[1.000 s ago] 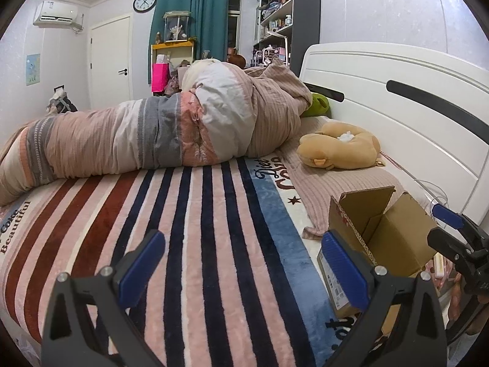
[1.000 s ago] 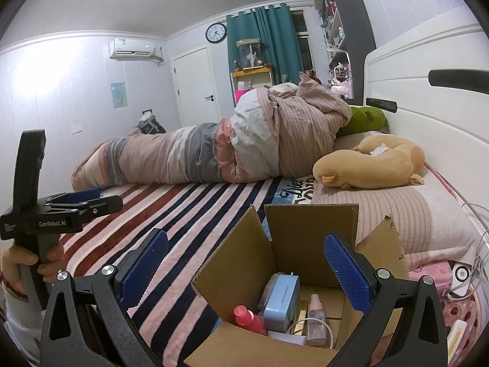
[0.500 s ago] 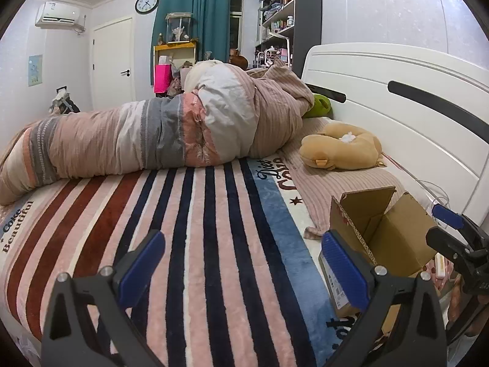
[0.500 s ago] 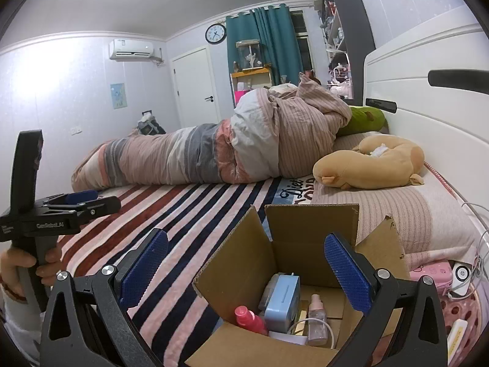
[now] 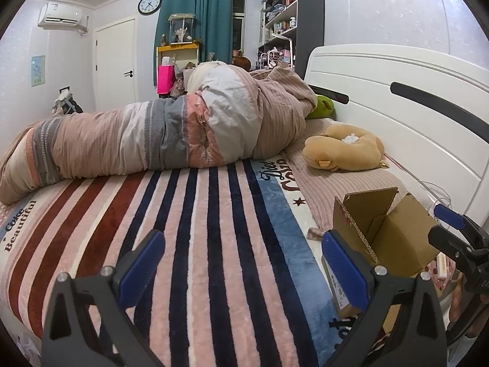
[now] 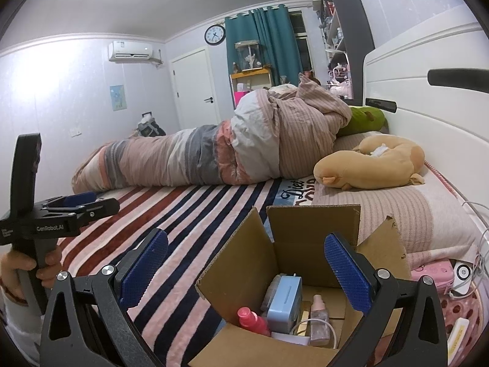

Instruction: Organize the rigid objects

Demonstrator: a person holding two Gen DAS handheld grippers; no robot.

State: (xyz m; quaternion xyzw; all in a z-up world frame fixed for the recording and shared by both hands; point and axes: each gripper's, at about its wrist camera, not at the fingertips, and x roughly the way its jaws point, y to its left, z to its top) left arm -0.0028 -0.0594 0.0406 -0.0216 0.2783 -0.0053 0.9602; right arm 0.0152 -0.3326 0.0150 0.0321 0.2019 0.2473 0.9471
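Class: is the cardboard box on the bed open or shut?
Open: the cardboard box has its flaps raised, showing a pink bottle and blue case inside.

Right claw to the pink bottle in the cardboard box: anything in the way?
Nothing visible. The open right claw hovers above the open brown cardboard box, whose flaps are folded outward. The pink bottle lies exposed beside a light-blue box.

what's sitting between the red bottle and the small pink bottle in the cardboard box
A light blue case stands between the red bottle and the pink bottle inside the cardboard box, seen in the right wrist view.
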